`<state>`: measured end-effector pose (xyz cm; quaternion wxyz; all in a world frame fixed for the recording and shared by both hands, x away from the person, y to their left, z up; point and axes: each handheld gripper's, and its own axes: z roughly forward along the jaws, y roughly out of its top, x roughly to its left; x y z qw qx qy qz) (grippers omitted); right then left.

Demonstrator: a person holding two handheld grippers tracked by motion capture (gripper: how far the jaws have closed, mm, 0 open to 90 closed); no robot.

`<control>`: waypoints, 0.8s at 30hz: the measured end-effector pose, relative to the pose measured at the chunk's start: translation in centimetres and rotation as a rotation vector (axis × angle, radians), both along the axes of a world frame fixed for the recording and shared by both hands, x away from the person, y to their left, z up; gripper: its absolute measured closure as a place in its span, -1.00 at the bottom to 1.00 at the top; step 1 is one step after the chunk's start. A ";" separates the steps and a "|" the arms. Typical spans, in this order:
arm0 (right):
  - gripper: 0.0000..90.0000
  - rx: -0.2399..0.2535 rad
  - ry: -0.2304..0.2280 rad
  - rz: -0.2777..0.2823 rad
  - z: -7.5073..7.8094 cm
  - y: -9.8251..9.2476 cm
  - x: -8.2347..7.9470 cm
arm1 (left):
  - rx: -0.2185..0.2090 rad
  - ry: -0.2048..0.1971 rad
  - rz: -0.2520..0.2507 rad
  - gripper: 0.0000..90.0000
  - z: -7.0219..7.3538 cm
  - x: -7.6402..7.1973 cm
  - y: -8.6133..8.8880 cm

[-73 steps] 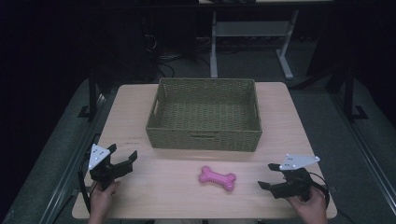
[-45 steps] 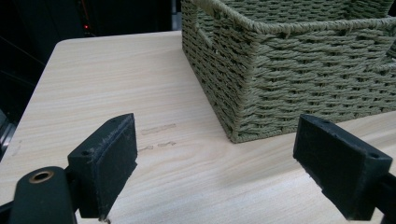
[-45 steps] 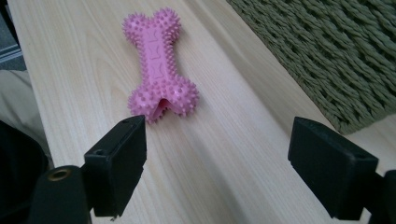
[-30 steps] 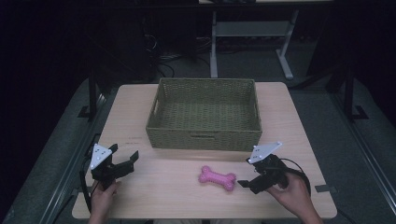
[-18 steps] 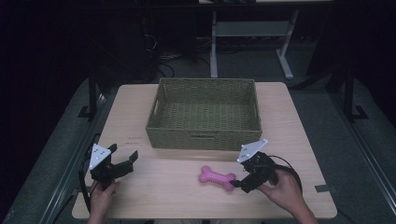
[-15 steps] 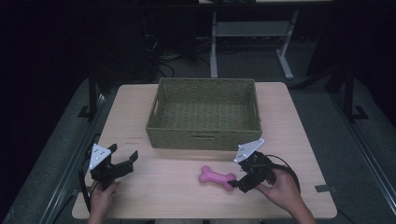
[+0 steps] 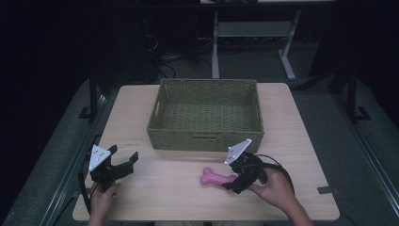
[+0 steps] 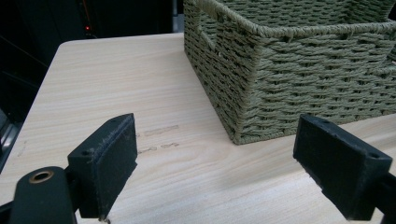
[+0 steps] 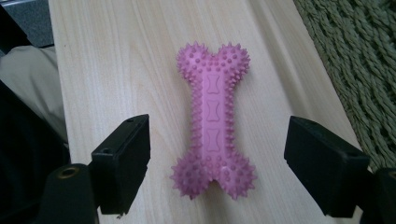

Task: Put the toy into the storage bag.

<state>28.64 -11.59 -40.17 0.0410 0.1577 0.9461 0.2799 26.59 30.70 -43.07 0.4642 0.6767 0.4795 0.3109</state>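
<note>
Toy: a pink spiky bone toy (image 7: 215, 178) lies flat on the table (image 7: 141, 117), in front of the basket (image 7: 205, 114) and apart from its near wall.
Toy's long axis: in the high view it runs roughly left to right across the table, along the basket's front. In the right gripper view the bone toy (image 9: 213, 121) points straight away from the camera, in line with the jaws.
Direction from the claw: the right gripper (image 7: 234, 182) comes at the toy from its right end; that near knobbed end already sits between the two jaws, the far end beyond them.
Right claw state: jaws apart, and they have just been closing a little, with the toy's near end between them; a clear gap of table shows on each side, so the pads do not press on it yet.
Nearer hand: the right, by far. The left gripper (image 7: 123, 165) is well apart at the table's left front corner.
Left claw state: jaws wide apart, nothing between them; it faces the basket's (image 8: 299, 70) corner.
Right hand pose: held low near the table's front edge, gripper nearly level and aimed leftward along the toy.
Judgement: the squeeze would fall across the toy's narrow width near the knob, which looks like a sound hold.
</note>
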 end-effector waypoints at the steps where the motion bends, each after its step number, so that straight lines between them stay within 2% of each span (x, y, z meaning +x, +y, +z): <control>1: -0.51 -0.002 0.003 0.000 0.0 0.1 0.0 | 0.001 -0.001 0.002 -0.71 0.0 0.0 0.0; 7: -0.48 -0.022 0.016 0.011 -0.5 0.9 0.5 | 0.000 0.002 0.005 -0.71 0.0 0.0 0.1; 16: -0.31 -0.068 0.052 0.031 -1.4 2.2 0.9 | -0.005 0.004 0.006 -0.71 0.0 0.0 0.2; 24: -0.26 -0.108 0.068 0.040 -2.1 3.0 1.3 | -0.009 0.006 0.011 -0.71 0.0 0.0 0.3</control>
